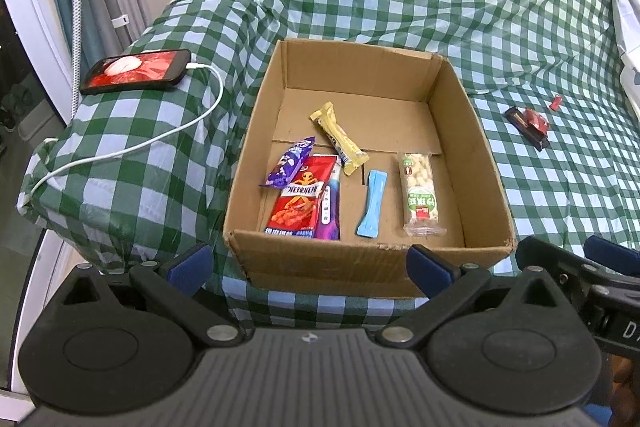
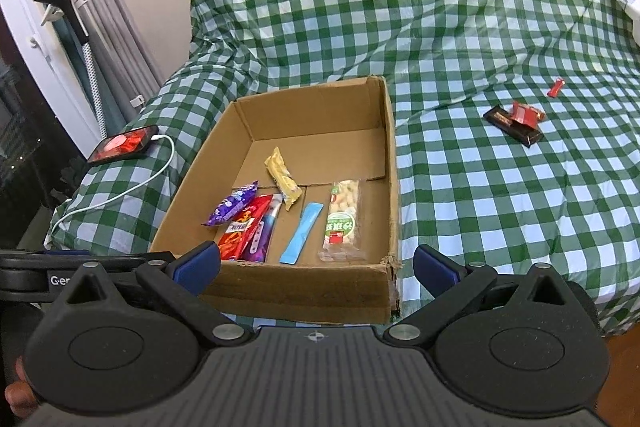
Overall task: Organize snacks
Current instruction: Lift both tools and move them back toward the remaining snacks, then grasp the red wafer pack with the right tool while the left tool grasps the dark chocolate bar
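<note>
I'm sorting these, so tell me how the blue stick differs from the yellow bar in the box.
The blue stick is slim and flat with plain ends; the yellow bar is thicker with crimped ends. The stick lies nearly straight toward the box's front wall, while the bar lies diagonally, farther back. Both are long wrapped snacks on the box floor.

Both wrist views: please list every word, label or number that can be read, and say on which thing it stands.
"Ge", cut off: left gripper body, seen at the left edge of the right wrist view.
"D", cut off: right gripper body, seen at the right edge of the left wrist view.
Red snack packet: Chinese characters, too blurred to read.
Nut bar: green label with Chinese characters, too blurred.
Purple packet, yellow bar, dark chocolate bar: print unreadable.
</note>
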Available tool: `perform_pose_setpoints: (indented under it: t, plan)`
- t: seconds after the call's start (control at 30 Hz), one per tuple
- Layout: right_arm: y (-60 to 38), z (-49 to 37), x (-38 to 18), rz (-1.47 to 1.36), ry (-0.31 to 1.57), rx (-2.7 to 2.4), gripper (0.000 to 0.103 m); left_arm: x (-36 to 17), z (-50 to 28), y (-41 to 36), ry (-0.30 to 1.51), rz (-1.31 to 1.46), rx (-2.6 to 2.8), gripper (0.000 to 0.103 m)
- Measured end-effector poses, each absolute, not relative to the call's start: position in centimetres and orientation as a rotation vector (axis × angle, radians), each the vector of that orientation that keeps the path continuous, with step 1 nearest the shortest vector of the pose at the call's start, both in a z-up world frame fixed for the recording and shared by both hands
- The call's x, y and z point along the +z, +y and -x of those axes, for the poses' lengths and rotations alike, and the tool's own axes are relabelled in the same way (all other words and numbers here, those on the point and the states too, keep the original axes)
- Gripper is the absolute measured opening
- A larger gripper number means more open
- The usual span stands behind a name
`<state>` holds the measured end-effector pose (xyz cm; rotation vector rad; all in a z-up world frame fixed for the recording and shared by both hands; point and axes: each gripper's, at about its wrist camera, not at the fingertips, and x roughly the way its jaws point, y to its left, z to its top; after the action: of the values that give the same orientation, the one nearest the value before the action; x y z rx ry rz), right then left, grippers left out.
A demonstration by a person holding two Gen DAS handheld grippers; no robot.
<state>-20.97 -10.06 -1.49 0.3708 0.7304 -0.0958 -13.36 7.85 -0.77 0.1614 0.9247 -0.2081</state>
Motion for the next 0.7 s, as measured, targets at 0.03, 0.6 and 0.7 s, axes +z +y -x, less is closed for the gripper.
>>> perform_pose_setpoints:
  t: [0.03,0.6,0.7]
  plan:
    - [-10.4,20.8,-1.6,-0.377,0.733,-0.098,0.102,-0.7,13.1,7.6,0.928,-0.162,-0.209,0.103]
    - [-21.2,17.5,-2.5,-0.477,0.666,-0.277,0.102,-0.5,6.4,-1.1,0.96,-0.223,-0.258,0.103]
    - [-24.2,16.6,-3.3,-0.475,0.652,-0.339,0.102,-0.7,4.9,-3.6,0.964,-0.236,-0.279,0.103]
